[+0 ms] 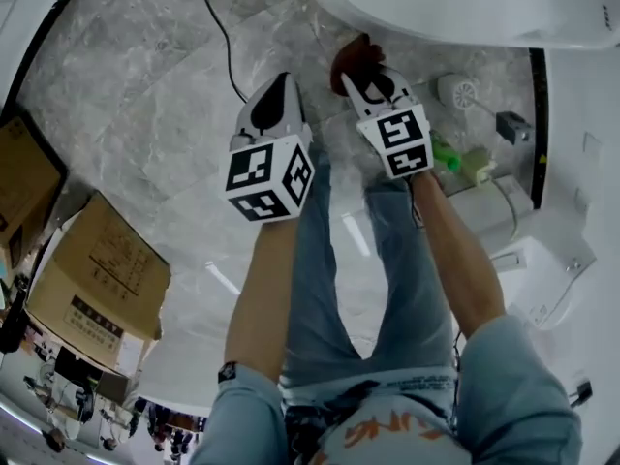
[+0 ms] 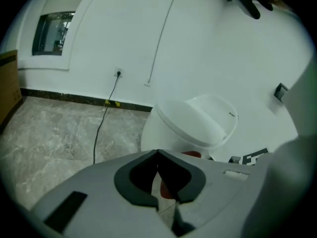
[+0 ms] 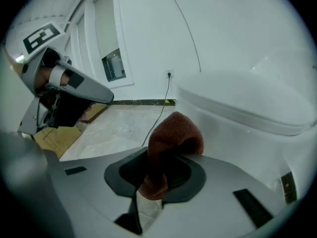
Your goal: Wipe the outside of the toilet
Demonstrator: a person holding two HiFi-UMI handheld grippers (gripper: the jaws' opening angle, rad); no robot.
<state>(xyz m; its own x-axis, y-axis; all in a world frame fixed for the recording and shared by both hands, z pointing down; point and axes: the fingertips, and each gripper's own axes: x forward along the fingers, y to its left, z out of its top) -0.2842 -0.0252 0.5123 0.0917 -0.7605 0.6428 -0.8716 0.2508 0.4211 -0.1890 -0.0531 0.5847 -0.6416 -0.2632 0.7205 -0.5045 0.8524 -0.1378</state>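
Our right gripper (image 3: 154, 175) had its jaws clenched on a rust-red cloth (image 3: 174, 135) just beside the white toilet (image 3: 247, 114), while our left gripper (image 2: 158, 156) had its jaws pressed together, empty.

Pretty clearly a bathroom, though it feels more like a mock-up than someone's home. There's a white toilet (image 2: 198, 120) with the lid down on a grey marble-tile floor (image 1: 145, 95). A toilet brush (image 1: 463, 93) and a green bottle (image 1: 448, 153) sit beside it, and the walls (image 2: 208, 48) are plain white. Cardboard boxes (image 1: 102, 269) sit nearby, and a black cable (image 2: 101, 128) runs up to a wall socket (image 2: 119, 73).
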